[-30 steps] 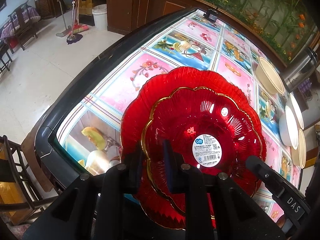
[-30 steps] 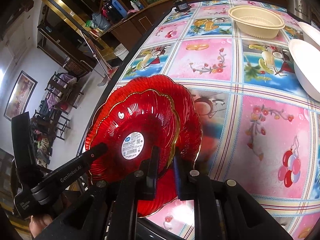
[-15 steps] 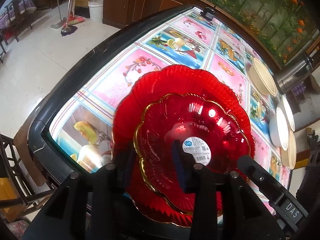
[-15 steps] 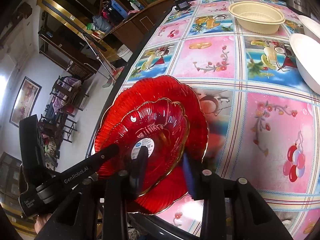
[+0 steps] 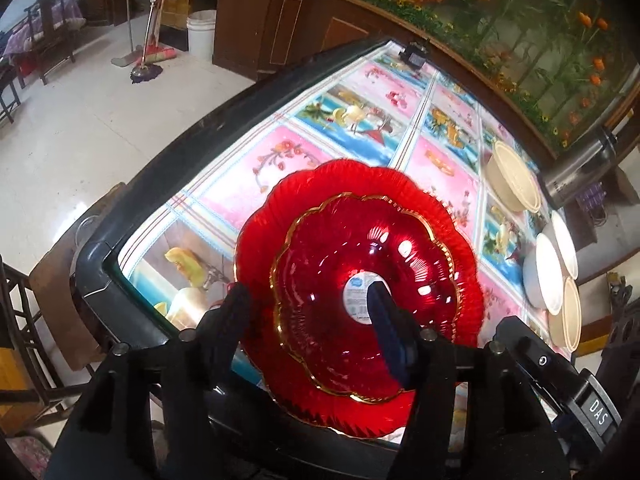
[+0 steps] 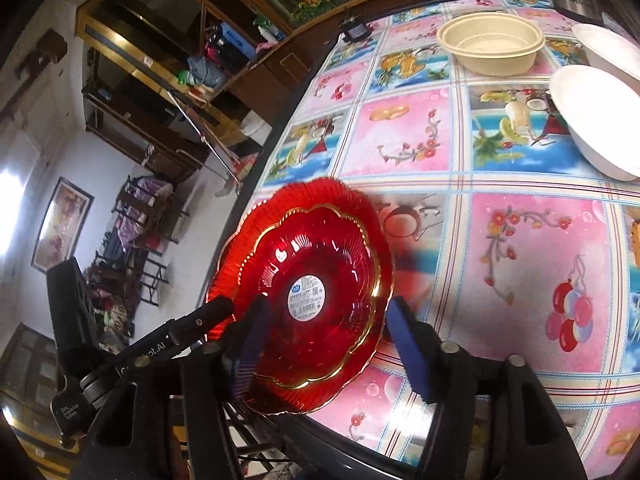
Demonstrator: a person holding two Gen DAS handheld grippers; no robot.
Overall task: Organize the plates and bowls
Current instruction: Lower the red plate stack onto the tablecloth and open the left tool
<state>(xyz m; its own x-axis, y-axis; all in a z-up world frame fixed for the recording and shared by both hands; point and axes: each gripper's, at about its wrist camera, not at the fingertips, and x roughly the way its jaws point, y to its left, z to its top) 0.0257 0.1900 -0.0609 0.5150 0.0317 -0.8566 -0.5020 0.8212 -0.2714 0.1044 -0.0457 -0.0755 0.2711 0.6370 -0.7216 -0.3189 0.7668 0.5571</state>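
Two claws opening | left claw [image 5: 308, 320], right claw [image 6: 324, 332] straddle stacked red plates [image 5: 360, 280] rim, pads apart

Two red plates [image 5: 360, 304], stacked. One beige bowl [image 6: 490, 42] apart. Three pale bowls [image 5: 550, 276] in a row. Two grippers [image 5: 312, 320]. One steel flask [image 5: 580, 164].

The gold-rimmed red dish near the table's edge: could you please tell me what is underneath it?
The gold-rimmed red dish sits on a larger red ribbed plate, whose scalloped rim shows all round it. That plate's centre, and the tablecloth beneath, are covered.
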